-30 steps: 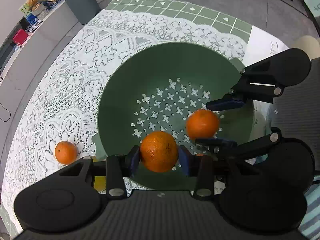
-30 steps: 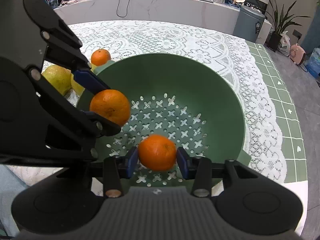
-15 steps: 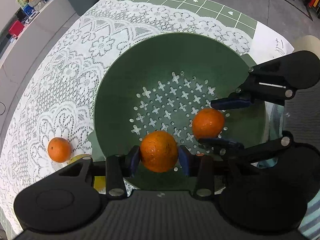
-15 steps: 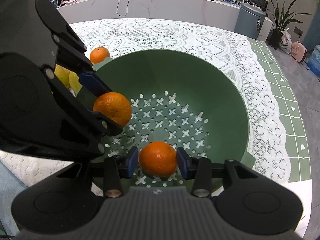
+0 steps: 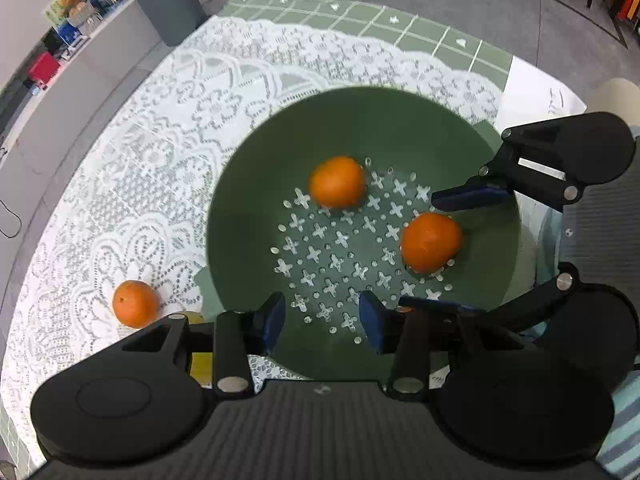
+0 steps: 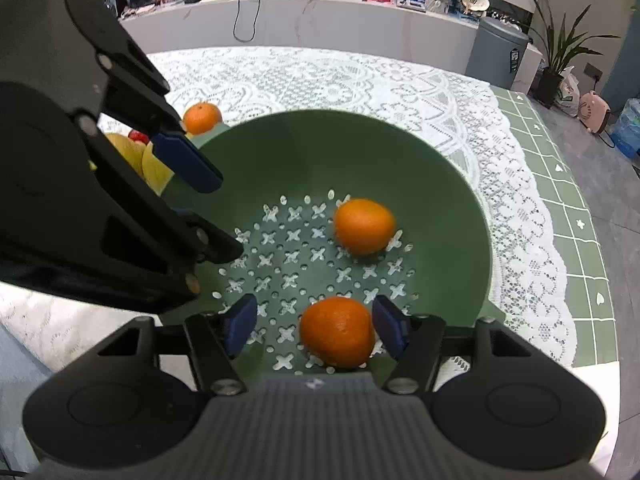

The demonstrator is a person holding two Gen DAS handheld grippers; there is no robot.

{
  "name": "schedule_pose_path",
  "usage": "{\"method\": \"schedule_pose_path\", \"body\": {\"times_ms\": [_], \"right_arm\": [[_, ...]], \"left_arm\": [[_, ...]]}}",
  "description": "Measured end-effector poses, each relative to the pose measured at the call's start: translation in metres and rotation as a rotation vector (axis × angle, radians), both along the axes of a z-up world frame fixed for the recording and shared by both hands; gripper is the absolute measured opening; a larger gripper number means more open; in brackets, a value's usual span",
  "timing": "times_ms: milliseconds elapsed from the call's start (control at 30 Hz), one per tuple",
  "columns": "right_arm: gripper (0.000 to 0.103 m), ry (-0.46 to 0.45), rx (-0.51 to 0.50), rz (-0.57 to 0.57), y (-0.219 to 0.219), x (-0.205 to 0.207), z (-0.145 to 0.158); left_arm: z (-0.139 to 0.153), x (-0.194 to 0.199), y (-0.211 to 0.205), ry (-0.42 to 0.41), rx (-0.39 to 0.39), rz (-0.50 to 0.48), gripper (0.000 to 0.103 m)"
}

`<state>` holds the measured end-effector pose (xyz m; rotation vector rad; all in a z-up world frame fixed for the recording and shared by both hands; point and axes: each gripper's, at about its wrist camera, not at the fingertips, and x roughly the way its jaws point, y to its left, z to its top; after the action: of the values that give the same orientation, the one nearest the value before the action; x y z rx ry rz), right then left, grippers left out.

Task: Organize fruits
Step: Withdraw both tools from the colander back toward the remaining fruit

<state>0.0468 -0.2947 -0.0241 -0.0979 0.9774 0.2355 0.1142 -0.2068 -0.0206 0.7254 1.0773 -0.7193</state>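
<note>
Two round orange mandarins (image 5: 338,182) (image 5: 430,242) lie loose in the perforated green plastic colander (image 5: 256,184), both tools just opened and empty; the third mandarin (image 5: 135,303) sits on the lace-covered table (image 5: 168,128) nearest the left tool (image 5: 322,318).

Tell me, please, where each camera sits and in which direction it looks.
Left wrist: on the left gripper, looking steeply down into the green bowl; the right gripper enters from the right.
Right wrist: on the right gripper, looking down into the bowl toward a counter; the left gripper crosses at left.
Shared: the bowl, two oranges inside, one orange outside.
</note>
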Motion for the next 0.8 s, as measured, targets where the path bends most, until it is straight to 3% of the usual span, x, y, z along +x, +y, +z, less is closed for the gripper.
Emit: {"method": "schedule_pose_path", "body": {"times_ms": [67, 267, 633, 800], "right_arm": [[0.075, -0.026, 0.003, 0.001, 0.0, -0.004, 0.003], [0.083, -0.11, -0.035, -0.013, 0.005, -0.015, 0.01], [0.088, -0.276, -0.078, -0.098, 0.007, -0.031, 0.027], [0.088, -0.325, -0.008, -0.148, 0.01, -0.039, 0.035]], "left_arm": [[0.007, -0.003, 0.003, -0.016, -0.019, 0.006, 0.051], [0.026, -0.014, 0.018, -0.062, -0.085, 0.05, 0.051], [0.051, -0.031, 0.07, -0.122, -0.222, 0.205, 0.052], [0.049, -0.037, 0.099, -0.185, -0.238, 0.308, 0.052]]}}
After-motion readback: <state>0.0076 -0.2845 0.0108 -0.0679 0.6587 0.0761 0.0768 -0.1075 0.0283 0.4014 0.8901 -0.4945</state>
